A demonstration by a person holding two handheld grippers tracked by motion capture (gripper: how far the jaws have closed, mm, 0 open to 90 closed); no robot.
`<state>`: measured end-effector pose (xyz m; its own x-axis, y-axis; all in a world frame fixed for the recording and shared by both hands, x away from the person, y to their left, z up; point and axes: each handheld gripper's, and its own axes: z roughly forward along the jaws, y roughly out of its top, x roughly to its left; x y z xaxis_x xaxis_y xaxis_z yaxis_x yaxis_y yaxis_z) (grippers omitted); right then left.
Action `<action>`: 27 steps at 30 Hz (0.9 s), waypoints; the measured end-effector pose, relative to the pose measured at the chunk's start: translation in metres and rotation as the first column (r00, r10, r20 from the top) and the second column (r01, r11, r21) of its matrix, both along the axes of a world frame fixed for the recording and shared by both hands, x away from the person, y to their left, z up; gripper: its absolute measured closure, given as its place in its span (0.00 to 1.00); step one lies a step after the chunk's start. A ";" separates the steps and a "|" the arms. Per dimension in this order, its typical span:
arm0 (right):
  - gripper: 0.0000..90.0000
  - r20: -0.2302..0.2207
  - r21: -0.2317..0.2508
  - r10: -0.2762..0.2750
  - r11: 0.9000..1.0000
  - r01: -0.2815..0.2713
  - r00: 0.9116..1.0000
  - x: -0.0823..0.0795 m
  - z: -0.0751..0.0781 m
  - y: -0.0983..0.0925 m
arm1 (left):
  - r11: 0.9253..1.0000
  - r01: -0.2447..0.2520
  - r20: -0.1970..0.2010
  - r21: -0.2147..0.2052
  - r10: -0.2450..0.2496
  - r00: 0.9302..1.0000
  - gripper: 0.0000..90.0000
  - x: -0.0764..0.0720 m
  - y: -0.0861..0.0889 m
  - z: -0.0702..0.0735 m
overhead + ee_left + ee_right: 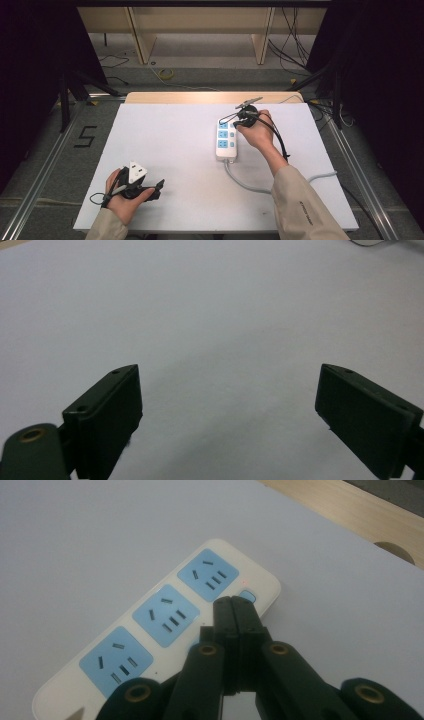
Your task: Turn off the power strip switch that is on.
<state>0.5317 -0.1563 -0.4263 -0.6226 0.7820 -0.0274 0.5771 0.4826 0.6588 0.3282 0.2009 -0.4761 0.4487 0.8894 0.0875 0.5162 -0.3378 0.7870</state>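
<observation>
we hold the left gripper (159, 187) low near the front left of the white table (165, 140), hand resting there, its jaws spread wide with nothing between them. our right arm reaches forward, and the right gripper (234, 605), jaws pressed together and empty, tips down over the power strip (226, 138) by its far-end switch (247, 596), right of centre.
</observation>
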 end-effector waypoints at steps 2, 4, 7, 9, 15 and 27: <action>1.00 -0.002 -0.002 -0.002 1.000 0.002 1.000 0.001 0.000 0.000 | 1.000 0.000 0.000 0.000 0.000 1.000 0.13 0.000 0.000 0.000; 1.00 0.001 -0.003 0.002 1.000 -0.002 1.000 0.002 0.000 0.001 | 1.000 0.000 -0.001 -0.001 0.000 1.000 0.13 0.000 0.000 0.000; 1.00 -0.002 -0.004 -0.004 1.000 0.004 1.000 0.003 -0.001 0.001 | 1.000 0.000 0.000 -0.003 0.000 1.000 0.13 0.000 0.000 0.000; 1.00 -0.005 -0.005 -0.005 1.000 0.005 1.000 0.004 -0.001 0.001 | 1.000 0.000 -0.001 -0.002 0.000 1.000 0.13 0.000 0.000 0.000; 1.00 -0.008 -0.008 -0.007 1.000 0.007 1.000 0.006 0.000 0.003 | 1.000 0.002 -0.001 -0.003 -0.002 1.000 0.13 0.000 0.000 0.000; 1.00 -0.006 -0.016 -0.008 1.000 0.008 1.000 0.011 0.001 0.007 | 1.000 0.002 -0.003 -0.004 -0.002 1.000 0.13 0.000 0.000 0.000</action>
